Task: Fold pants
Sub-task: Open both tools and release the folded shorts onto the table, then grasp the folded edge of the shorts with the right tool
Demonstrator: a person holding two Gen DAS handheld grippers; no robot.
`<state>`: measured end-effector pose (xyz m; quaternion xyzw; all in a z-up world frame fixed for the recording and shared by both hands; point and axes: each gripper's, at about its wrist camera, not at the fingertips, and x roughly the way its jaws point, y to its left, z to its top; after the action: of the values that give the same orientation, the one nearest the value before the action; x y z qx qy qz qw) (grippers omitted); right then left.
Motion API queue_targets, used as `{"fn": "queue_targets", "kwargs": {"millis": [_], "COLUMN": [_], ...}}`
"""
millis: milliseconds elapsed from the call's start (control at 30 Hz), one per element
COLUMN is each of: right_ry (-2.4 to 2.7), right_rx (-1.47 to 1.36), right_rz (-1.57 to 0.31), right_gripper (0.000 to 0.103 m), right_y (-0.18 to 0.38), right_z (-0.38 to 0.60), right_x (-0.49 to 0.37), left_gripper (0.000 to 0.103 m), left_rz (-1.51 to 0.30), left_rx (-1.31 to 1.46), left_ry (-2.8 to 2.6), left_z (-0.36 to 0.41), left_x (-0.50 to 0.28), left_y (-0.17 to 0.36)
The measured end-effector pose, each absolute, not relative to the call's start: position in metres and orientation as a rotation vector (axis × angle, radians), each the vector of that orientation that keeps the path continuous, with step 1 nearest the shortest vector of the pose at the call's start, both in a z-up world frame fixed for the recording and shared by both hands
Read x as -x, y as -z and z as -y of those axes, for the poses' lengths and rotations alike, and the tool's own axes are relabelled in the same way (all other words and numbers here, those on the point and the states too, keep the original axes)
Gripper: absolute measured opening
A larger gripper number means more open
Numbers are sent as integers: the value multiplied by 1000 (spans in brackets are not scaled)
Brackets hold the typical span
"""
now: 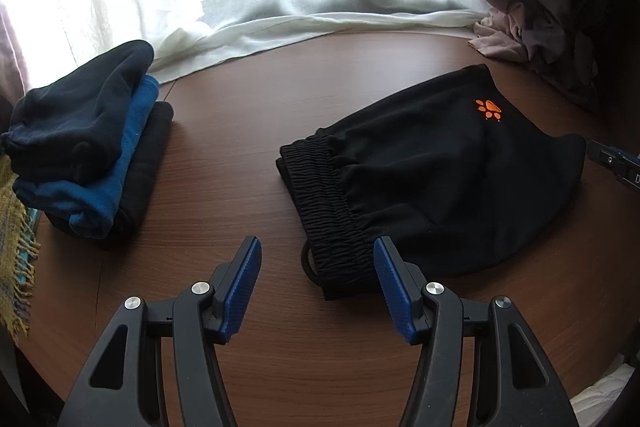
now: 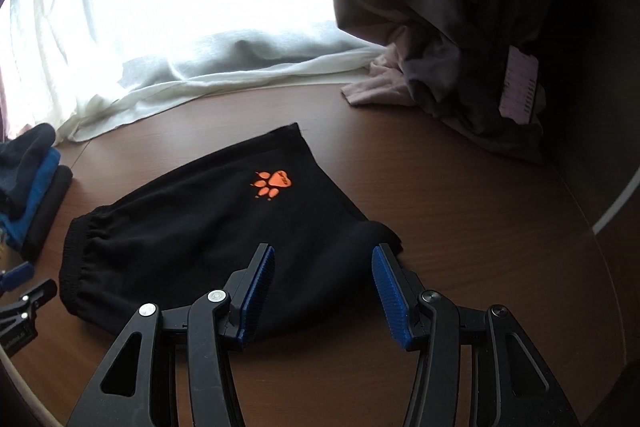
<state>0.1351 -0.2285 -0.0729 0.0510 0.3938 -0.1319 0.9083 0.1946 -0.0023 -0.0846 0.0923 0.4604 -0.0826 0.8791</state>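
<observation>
One pair of black pants (image 1: pixel 432 183) lies on the table (image 1: pixel 240 163), right of centre, already doubled over, with the waistband (image 1: pixel 332 203) at its left end and an orange paw print (image 1: pixel 489 109) on top. Both hand-held grippers stand wide and hold nothing: the left hand-held gripper (image 1: pixel 318 287) hovers at the near end of the waistband, the right hand-held gripper (image 2: pixel 323 287) over the pants' near right edge.

The cloth looks soft and layered. A pinch may take only the top layer, so the fold would slide apart as it is lifted. The drawstring loop (image 1: pixel 310 263) at the waistband could also snag a finger.

Count: one pants, two grippers, one stack (image 1: pixel 88 143) at far left of three folded garments — dark navy, blue, black — plus white curtains (image 1: pixel 280 15) behind.
</observation>
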Motion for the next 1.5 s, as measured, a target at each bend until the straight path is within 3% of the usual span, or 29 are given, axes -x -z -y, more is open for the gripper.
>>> {"fn": "queue_targets", "kwargs": {"millis": [933,1100,1233,1400,1500], "right_ry": [272,273,266,259,267], "right_rx": [-465,-445,-455,-465,-457], "right_rz": [-826,-837,-848,-865,-860], "right_gripper": [51,40,37,14,12], "right_y": [124,130,134,137,134], "right_z": [297,302,305,306,305], "right_x": [-151,-161,-164,-169,-169], "left_gripper": [58,58,58,58,58], "left_rz": [-845,-865,-867,-860,-839], "left_rx": [-447,-449,-454,-438,-467], "left_ry": [287,290,304,418,523], "left_z": [92,97,101,117,139], "left_x": [-258,-266,-270,-292,-314], "left_y": [96,104,106,99,95]}}
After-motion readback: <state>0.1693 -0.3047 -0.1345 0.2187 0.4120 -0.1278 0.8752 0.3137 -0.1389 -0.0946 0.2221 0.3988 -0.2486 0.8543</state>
